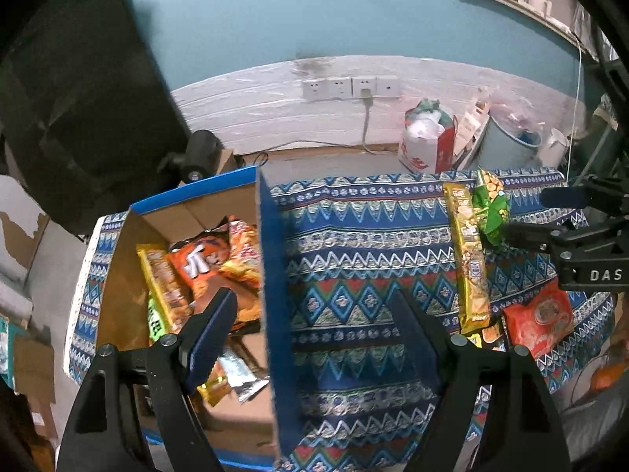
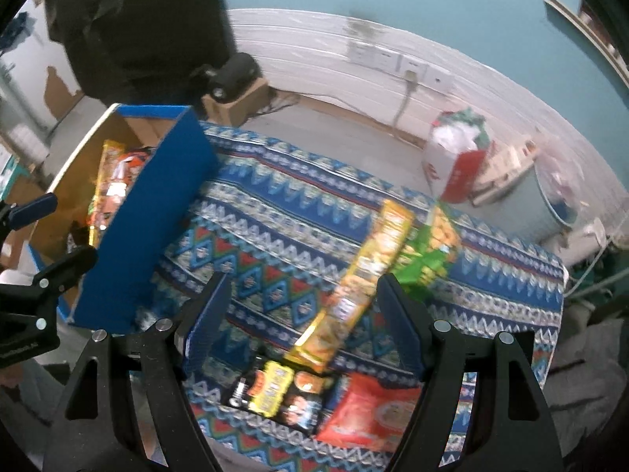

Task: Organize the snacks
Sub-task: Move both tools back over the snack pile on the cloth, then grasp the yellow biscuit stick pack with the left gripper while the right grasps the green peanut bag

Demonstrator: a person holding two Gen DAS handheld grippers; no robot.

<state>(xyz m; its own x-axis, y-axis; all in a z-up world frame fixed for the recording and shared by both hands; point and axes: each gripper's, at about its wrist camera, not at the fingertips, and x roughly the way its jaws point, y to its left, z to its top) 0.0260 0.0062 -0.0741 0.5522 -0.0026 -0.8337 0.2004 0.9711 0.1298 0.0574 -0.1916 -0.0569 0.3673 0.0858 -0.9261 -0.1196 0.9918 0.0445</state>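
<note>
A blue cardboard box stands open on the patterned cloth and holds several snack packs, among them an orange bag and a long yellow pack. My left gripper is open and empty, straddling the box's right wall. On the cloth lie a long yellow pack, a green bag, a black-and-yellow pack and a red bag. My right gripper hangs open above the yellow pack, holding nothing. The box shows at left in the right wrist view.
The patterned cloth covers the table. Beyond its far edge are a red-and-white bag, a grey bin and wall sockets. A black device sits on a small carton behind the box.
</note>
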